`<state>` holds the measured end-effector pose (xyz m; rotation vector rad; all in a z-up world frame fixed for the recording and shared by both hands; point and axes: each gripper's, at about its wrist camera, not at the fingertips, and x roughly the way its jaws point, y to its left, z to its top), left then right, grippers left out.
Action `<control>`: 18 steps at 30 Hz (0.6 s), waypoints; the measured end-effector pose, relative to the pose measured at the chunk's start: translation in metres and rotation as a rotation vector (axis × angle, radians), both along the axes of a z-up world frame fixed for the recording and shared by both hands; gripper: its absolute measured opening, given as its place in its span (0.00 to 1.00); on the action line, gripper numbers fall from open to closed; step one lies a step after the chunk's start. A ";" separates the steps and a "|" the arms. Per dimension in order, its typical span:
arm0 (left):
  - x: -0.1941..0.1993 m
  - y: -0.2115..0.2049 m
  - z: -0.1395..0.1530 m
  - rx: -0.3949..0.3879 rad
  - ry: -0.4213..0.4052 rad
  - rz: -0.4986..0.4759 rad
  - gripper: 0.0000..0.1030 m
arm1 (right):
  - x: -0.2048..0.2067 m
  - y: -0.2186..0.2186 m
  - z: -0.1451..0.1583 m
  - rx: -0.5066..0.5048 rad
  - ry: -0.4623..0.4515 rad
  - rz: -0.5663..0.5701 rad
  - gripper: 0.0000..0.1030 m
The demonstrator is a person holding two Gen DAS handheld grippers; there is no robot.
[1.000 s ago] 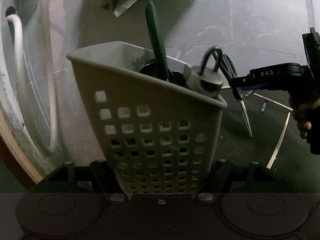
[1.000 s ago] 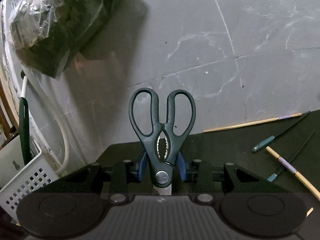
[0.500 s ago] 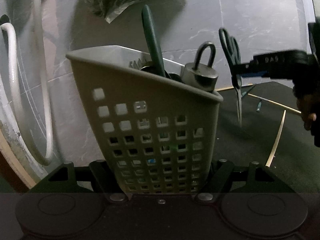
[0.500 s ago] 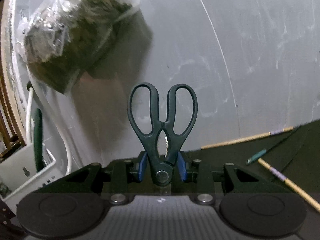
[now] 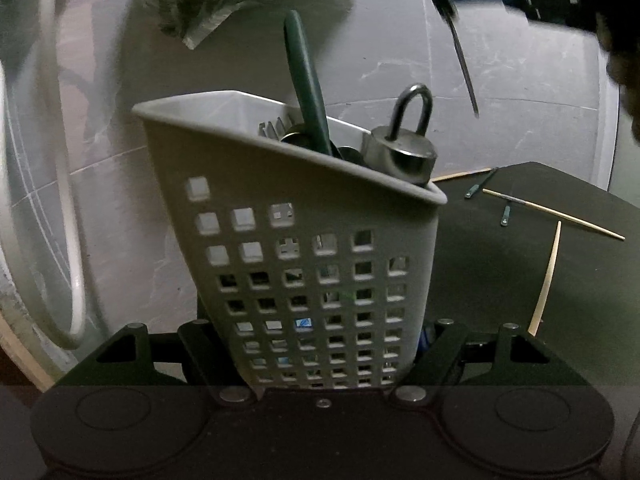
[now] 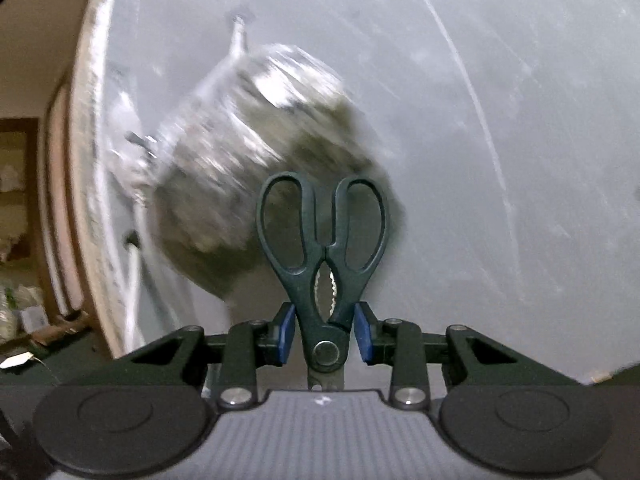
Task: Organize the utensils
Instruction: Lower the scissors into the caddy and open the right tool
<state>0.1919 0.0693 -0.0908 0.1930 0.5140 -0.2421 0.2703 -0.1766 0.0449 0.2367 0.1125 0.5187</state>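
Black-handled scissors (image 6: 323,256), clamped in the right hand-held gripper (image 6: 323,339), have been raised above the bench (image 5: 520,264). The caddy (image 5: 296,264) is gripped by the left hand-held gripper (image 5: 320,360); insertion seems next.

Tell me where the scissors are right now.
In the right wrist view the scissors sit centre frame, clamped at the pivot in the right gripper, handles up. The left wrist view shows their blade tip above the basket.

Left tool (image 5: 320,360) clamped low; right tool (image 6: 325,334) clamped, held level.
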 end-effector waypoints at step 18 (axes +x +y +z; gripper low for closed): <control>0.013 0.014 -0.003 0.003 -0.014 -0.039 0.75 | 0.001 0.089 -0.050 -0.045 0.106 0.231 0.16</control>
